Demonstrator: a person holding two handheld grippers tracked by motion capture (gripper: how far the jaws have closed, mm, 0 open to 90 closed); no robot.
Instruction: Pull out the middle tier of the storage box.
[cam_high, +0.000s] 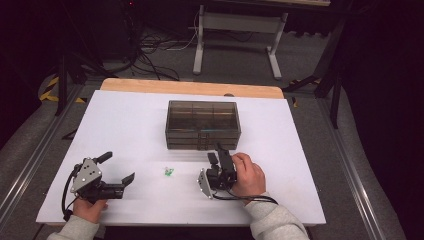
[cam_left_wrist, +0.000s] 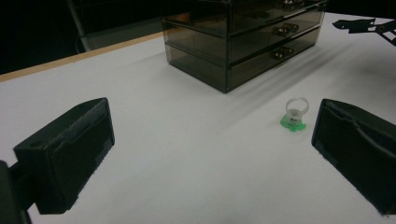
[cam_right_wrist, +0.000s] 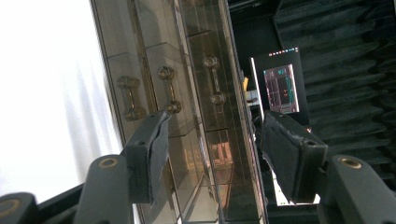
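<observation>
My right tongs (cam_right_wrist: 212, 154) stand half open, holding nothing, rolled sideways just before the drawer box (cam_high: 202, 125), facing the handles (cam_right_wrist: 213, 80). Left tongs (cam_left_wrist: 212, 154) gape wide and empty near the ring (cam_left_wrist: 294, 115). I judge the drawer light, rigid and slick; grip a handle.

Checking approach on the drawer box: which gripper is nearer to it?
Right. The right gripper sits just in front of the smoky drawer box, fingers pointing at its handles. The left gripper is far off to the box's left, near the table's front edge, fingers open.
</observation>
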